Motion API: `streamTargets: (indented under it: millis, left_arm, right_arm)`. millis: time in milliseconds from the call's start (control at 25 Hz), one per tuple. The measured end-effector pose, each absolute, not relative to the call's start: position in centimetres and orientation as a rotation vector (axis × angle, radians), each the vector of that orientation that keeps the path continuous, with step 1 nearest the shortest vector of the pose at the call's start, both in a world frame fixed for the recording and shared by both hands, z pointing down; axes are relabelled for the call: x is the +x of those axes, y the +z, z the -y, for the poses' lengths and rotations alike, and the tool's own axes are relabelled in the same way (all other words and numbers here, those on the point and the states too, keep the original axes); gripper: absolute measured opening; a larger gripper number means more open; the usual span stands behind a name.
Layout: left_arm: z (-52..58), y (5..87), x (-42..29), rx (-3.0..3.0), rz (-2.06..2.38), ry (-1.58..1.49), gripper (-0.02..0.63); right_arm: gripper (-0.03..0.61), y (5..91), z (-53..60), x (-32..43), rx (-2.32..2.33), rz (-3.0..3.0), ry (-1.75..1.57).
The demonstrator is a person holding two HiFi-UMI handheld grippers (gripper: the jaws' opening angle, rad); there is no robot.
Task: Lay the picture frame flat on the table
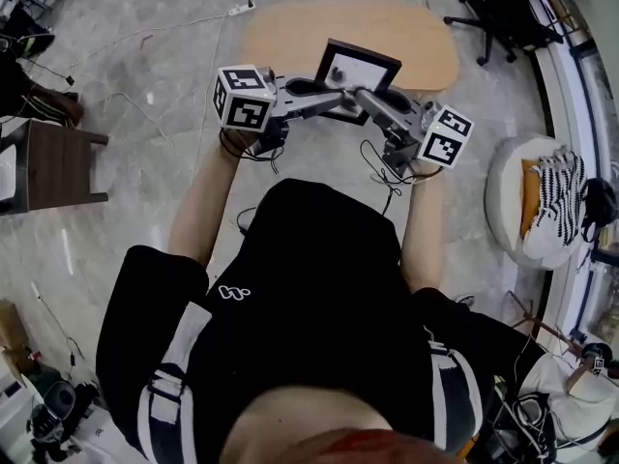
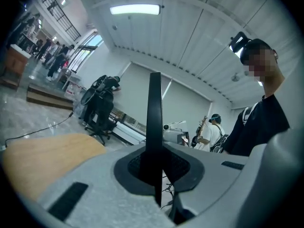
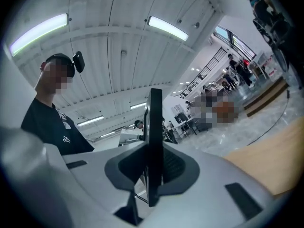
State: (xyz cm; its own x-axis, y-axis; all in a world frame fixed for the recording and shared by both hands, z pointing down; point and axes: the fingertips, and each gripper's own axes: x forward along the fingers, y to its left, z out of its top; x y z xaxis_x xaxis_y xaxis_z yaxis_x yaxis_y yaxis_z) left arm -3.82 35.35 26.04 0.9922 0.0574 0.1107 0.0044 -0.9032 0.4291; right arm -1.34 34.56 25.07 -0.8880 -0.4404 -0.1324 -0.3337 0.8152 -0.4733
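Note:
The picture frame [image 1: 360,73], black with a white picture, is held over the near part of the oval wooden table [image 1: 290,27], its face tilted up toward me. My left gripper [image 1: 327,92] is shut on its near edge from the left. My right gripper [image 1: 368,98] is shut on the same edge from the right. In the left gripper view the frame [image 2: 154,122] shows edge-on as a thin black strip clamped between the jaws of the left gripper [image 2: 159,167]. The right gripper view shows the frame [image 3: 154,137] the same way, clamped in the right gripper [image 3: 152,170].
A black office chair [image 1: 498,13] stands beyond the table at the right. A brown stool [image 1: 58,162] is at the left, and a white pouf with striped cloth [image 1: 542,201] at the right. Cables lie on the floor. People stand far off in both gripper views.

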Motion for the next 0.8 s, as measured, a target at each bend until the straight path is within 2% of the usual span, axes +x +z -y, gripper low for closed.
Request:
streamTargets:
  millis: [480,800]
  left_arm:
    - [-20.5,30.3,-0.7,2.496,-0.041,0.116,0.018]
    - [-6.7,33.3,2.3,2.355,-0.066,0.091,0.019]
  right_arm:
    - [0.054,29.3,-19.6,1.8,-0.727,-2.724,-0.869]
    - [0.055,32.4,-5.7,4.8,-0.825,-2.684,-1.052]
